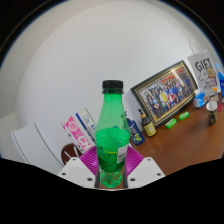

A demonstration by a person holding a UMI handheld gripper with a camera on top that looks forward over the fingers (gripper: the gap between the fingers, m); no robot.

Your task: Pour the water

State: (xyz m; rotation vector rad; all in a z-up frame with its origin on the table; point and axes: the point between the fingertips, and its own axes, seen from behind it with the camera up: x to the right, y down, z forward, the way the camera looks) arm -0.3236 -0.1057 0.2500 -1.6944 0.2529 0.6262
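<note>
1. Between our gripper's (111, 170) two pink pads (86, 160) we see one green bottle (111, 135), black-capped, clamped from both sides.
2. At two o'clock, beyond it, we count one framed photo (167, 92) leaning against the white wall (70, 60).
3. Underneath runs a brown wooden table (185, 140).

Even, soft indoor light; pale wall (70, 60) bright, no harsh glare. Strong fisheye: wooden table (185, 140) tilts and picture frame (168, 92) bows toward 3 o'clock. Green bottle (112, 135) at centre sharp; small items toward 2 o'clock soft.
</note>
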